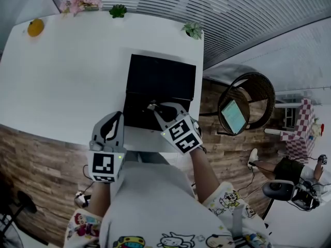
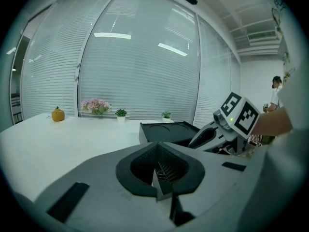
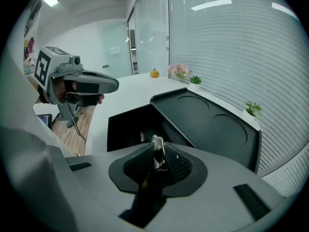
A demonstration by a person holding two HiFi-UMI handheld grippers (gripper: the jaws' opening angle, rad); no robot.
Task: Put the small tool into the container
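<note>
Black container (image 1: 163, 79) — one; small tool (image 3: 157, 149) — one

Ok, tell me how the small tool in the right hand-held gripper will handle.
The small tool looks like shiny metal, so probably stiff and somewhat slippery. It is tiny between the jaws of the right hand-held gripper, so likely light.

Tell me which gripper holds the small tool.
The right gripper: its jaws clamp the small tool over the open container. The left gripper is shut, nothing visible between.

Pink flowers (image 1: 80, 3), orange ornament (image 1: 35, 27) (perhaps a pumpkin), wicker chair (image 1: 253, 94).
</note>
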